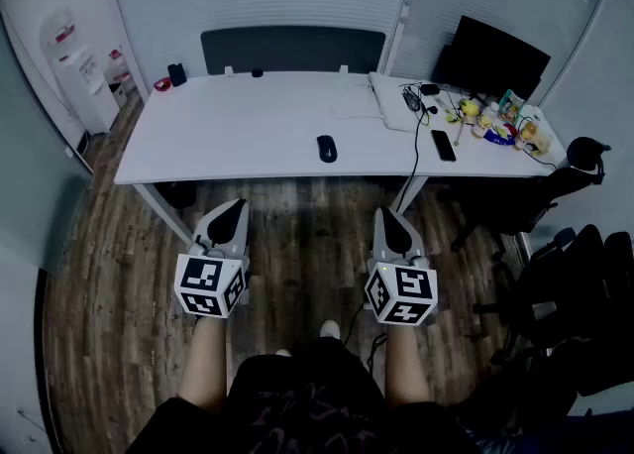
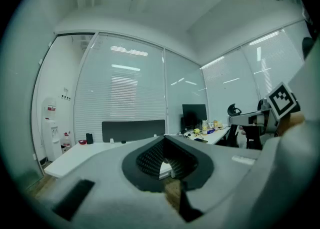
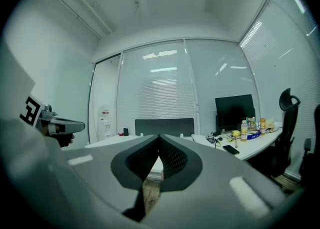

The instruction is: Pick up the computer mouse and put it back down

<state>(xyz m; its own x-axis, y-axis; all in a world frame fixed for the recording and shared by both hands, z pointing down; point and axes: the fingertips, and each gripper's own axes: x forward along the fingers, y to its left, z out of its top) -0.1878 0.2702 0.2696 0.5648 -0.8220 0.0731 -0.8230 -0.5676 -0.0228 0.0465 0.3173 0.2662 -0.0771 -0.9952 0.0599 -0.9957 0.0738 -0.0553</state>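
On the white tabletop (image 1: 248, 135), close to its front edge and roughly midway along, sat the black mouse (image 1: 327, 148), alone and well apart from both tools. By the look of it the job had not started: the reach, the pickup, the lift and the set-down were all left to do. The left tool (image 1: 236, 208) and the right tool (image 1: 386, 216) were held level over the wooden floor, short of the tabletop's edge, one to either side of the mouse's line. Each had its jaws pressed together at the tips with nothing between them, as each tool's own view showed. Whichever went for the mouse would likely have to spread its jaws first. Neither tool view showed the mouse at all, because each tool's own grey body blocked the near part of the tabletop. In the head view it was a small dark oval, and no buttons, wheel or cable could be made out. The clutter at the tabletop's right end, beside a phone (image 1: 443, 145), was too small to name.
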